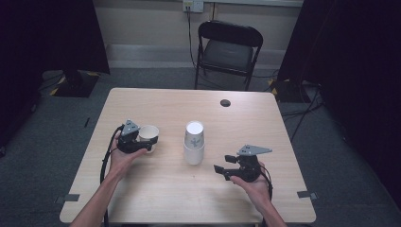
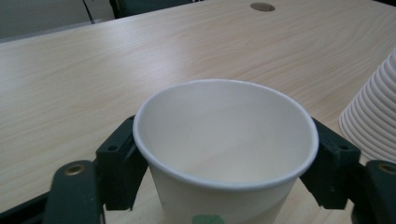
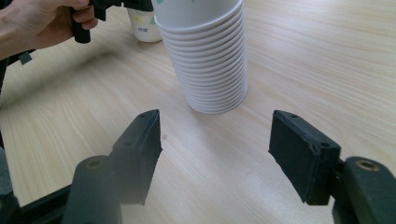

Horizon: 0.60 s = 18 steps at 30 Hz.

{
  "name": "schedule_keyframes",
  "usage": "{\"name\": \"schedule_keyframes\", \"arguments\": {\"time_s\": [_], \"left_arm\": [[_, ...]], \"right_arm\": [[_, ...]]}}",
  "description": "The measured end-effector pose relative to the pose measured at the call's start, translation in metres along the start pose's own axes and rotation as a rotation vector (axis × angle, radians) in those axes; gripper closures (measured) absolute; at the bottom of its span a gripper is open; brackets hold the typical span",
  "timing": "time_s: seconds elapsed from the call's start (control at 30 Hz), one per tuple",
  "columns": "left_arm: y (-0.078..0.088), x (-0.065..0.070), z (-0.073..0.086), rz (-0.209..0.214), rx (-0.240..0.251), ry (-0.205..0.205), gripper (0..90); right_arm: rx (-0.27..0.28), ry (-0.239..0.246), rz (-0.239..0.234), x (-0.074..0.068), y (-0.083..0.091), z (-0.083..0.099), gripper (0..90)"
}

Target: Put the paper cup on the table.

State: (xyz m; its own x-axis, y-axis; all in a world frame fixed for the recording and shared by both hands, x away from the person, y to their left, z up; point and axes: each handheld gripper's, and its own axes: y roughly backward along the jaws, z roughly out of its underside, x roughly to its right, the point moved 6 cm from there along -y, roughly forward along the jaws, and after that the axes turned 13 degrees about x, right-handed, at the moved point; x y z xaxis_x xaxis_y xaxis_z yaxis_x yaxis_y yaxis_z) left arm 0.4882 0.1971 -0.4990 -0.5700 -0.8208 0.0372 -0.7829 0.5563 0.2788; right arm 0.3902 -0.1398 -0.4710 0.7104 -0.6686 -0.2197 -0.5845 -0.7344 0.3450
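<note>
**Left gripper around a single cup, right gripper spread beside the stack**

Left gripper point(image 1: 142, 143) sits toward the left edge of the light wooden tabletop point(image 1: 156, 101), its black jaws on either side of an upright white paper cup point(image 2: 224, 154). In the left gripper view the pads stand at the cup's wall just under the rim, flanking it closely; whether they press on it cannot be told. The cup stands mouth up and looks empty.

Near the middle of the tabletop stands a tall stack of white paper cups turned mouth down point(image 1: 194, 143), apart from the single cup. The right gripper point(image 3: 212, 156), held in the person's right hand point(image 1: 250, 184) toward the right front of the tabletop, points at the stack with its jaws spread wide and nothing between them.
</note>
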Motion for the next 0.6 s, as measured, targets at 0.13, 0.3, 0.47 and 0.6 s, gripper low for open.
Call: {"name": "schedule_keyframes", "arguments": {"time_s": [0.13,0.3,0.47,0.6], "left_arm": [[-0.0011,0.0005,0.0026,0.005,-0.014,0.024,19.4],[0.0006,0.0009,0.0044,0.011,-0.033,0.026,15.8],[0.0014,0.0007,0.0048,0.005,-0.031,0.023,15.5],[0.0025,-0.0001,0.0061,0.001,-0.047,0.011,15.5]], "right_arm": [[-0.004,0.005,-0.007,-0.0012,-0.0010,0.0005,33.8],[-0.009,0.010,-0.008,-0.0015,-0.0014,0.0012,33.7],[-0.011,0.010,-0.008,-0.0015,-0.0014,0.0014,33.6],[-0.010,0.008,-0.007,-0.0013,-0.0012,0.0013,33.5]]}}
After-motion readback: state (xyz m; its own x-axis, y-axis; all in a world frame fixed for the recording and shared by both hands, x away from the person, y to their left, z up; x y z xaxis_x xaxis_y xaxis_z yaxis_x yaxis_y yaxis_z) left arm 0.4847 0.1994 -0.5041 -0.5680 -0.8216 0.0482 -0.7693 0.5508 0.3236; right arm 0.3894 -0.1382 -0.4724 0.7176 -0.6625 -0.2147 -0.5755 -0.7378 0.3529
